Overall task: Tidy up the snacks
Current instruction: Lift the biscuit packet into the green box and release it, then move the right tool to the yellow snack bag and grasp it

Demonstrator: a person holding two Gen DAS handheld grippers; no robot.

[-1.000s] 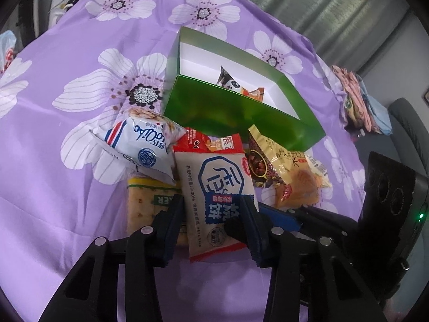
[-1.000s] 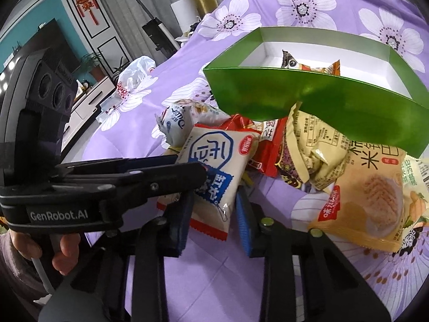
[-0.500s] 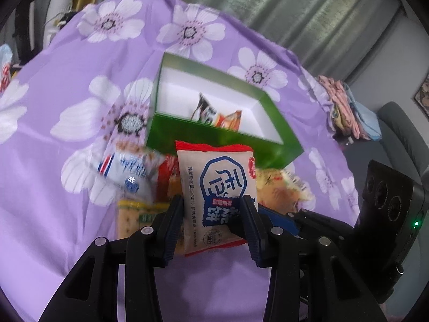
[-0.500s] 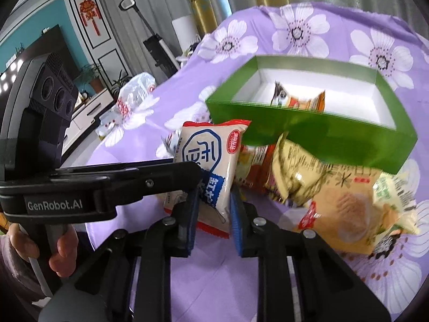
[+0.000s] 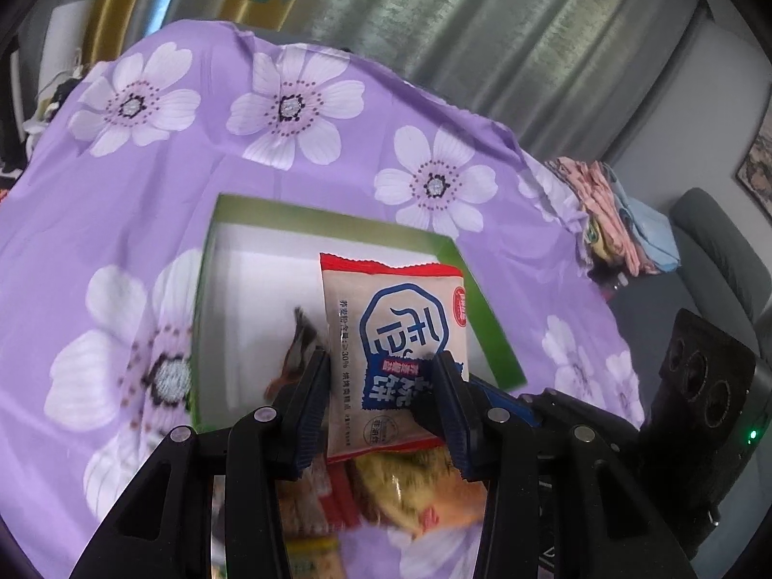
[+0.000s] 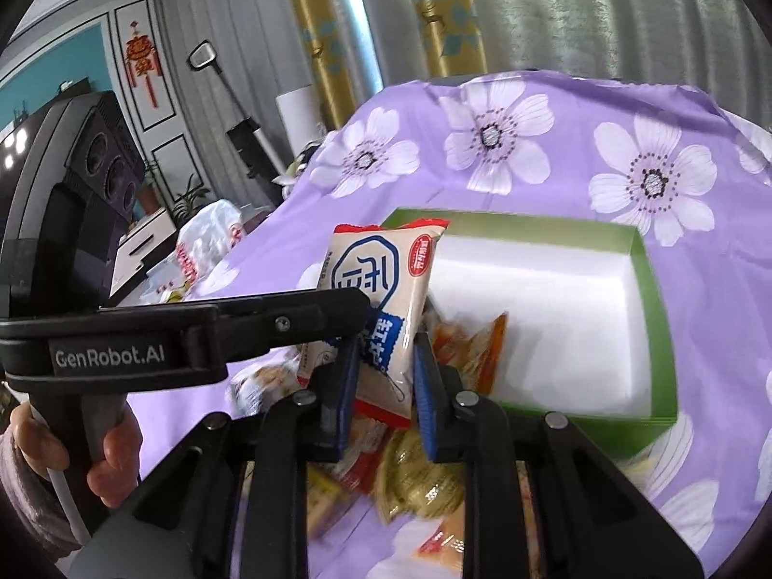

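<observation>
A beige snack packet [image 5: 393, 333] with a blue emblem and red ends hangs in the air over the green box [image 5: 337, 219]. My left gripper [image 5: 381, 365] is shut on its lower half, one pad on each side edge. In the right wrist view my right gripper [image 6: 386, 362] is shut on the same packet [image 6: 381, 280] near its bottom corner. The left gripper's finger crosses in from the left and touches the packet. The box [image 6: 651, 313] has a white inside and holds one small orange and dark snack [image 6: 482, 347].
A blurred heap of other snack packets [image 6: 415, 477] lies on the purple flowered cloth [image 5: 144, 183] just in front of the box. A person's hand [image 6: 111, 448] holds the left gripper's handle. Folded clothes [image 5: 622, 222] sit at the table's far right edge.
Both grippers have lifted the beige packet off the heap and carried it up and forward, so that it now hangs over the box. The right jaws closed onto it.
</observation>
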